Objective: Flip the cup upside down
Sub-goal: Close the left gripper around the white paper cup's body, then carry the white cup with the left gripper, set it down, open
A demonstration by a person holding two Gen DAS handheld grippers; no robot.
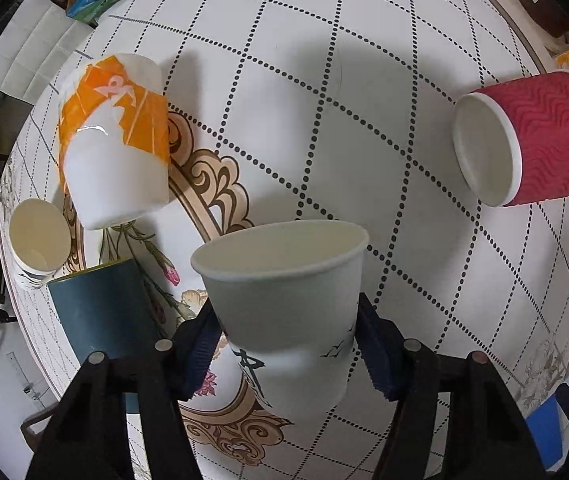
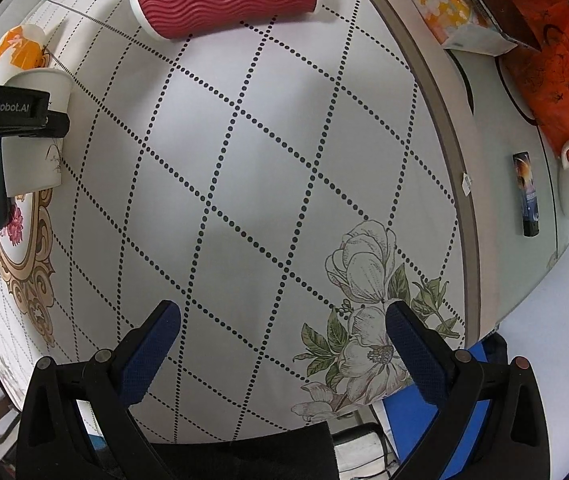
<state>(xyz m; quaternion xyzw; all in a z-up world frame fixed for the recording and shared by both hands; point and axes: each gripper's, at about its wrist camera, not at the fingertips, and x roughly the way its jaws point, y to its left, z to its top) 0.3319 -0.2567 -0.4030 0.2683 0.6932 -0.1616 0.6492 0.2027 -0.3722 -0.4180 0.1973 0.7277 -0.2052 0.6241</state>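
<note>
Here the left gripper (image 1: 286, 344) pinches the grey cup (image 1: 284, 300); only the right view shows the right gripper (image 2: 284, 344) spread.

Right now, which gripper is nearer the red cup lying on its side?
Left. The left gripper, holding the grey-green cup, sits nearer the red cup; the right gripper is farther back.

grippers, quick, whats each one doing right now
Left gripper: shut on the grey paper cup.
Right gripper: open, holding nothing.
</note>
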